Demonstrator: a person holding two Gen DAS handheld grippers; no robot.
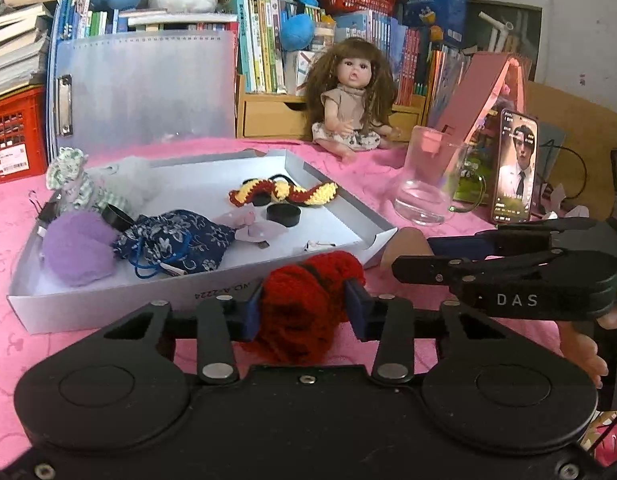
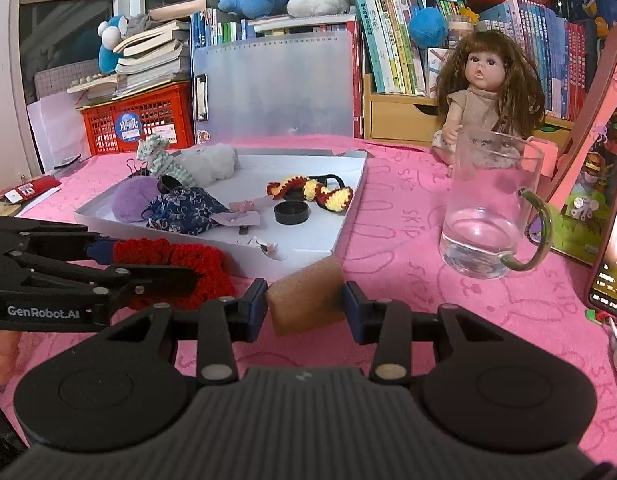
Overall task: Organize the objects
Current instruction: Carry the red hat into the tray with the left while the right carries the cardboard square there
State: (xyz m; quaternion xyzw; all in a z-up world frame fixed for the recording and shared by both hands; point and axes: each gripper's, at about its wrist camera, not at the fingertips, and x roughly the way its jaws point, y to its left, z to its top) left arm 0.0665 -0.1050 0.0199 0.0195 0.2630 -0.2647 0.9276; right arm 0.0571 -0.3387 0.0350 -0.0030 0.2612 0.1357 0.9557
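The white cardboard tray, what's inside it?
White cardboard tray: purple fluffy pom-pom, navy floral drawstring pouch, red-yellow crocheted band, black round lid, grey-white plush toy. Anything beneath them is hidden.

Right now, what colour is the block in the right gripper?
Brown sponge block, clearest in the right wrist view.

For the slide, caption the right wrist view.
Right gripper clamps a brown sponge beside the white tray.

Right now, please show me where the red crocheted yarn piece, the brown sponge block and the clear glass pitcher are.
Red crocheted yarn piece (image 1: 308, 300): left wrist view, its front centre.
Brown sponge block (image 2: 306, 296): right wrist view, its front face.
Clear glass pitcher (image 2: 488, 200): right wrist view, its wall.
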